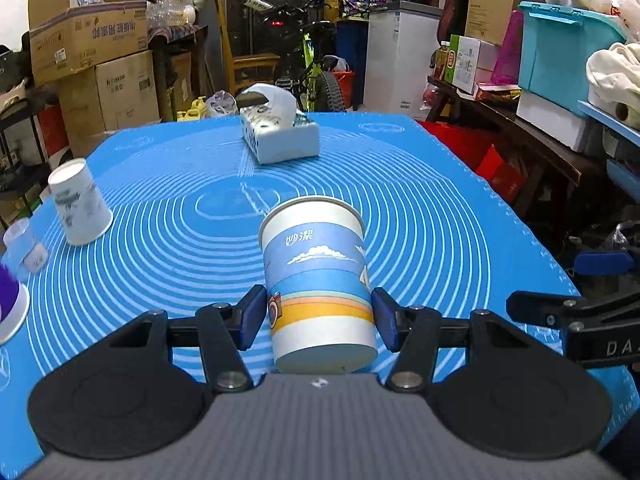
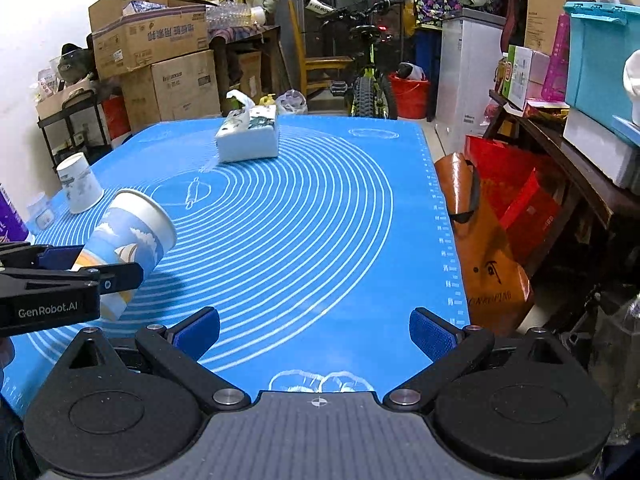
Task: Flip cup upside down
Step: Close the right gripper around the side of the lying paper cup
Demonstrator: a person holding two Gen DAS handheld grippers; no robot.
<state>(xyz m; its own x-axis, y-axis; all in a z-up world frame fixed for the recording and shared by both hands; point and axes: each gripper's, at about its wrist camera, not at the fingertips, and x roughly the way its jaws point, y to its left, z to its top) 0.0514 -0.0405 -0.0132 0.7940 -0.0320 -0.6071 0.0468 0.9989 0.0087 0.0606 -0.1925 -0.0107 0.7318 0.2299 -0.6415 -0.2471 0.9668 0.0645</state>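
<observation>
A blue, white and orange paper cup (image 1: pixel 318 280) sits between the blue pads of my left gripper (image 1: pixel 318 316), which is shut on its lower half. The cup is held above the blue mat (image 1: pixel 420 208), tilted with its rim pointing forward. In the right wrist view the same cup (image 2: pixel 128 244) appears at the left, tipped with its mouth to the upper right, held by the left gripper (image 2: pixel 86 268). My right gripper (image 2: pixel 316 336) is open and empty over the mat's near edge. It shows at the right edge of the left wrist view (image 1: pixel 568 292).
A white paper cup (image 1: pixel 80 204) stands upside down at the mat's left. A tissue box (image 1: pixel 280 136) lies at the far middle. A small clear cup (image 1: pixel 24 244) and a purple-topped cup (image 1: pixel 10 304) sit at the left edge. Boxes, a bicycle and shelves surround the table.
</observation>
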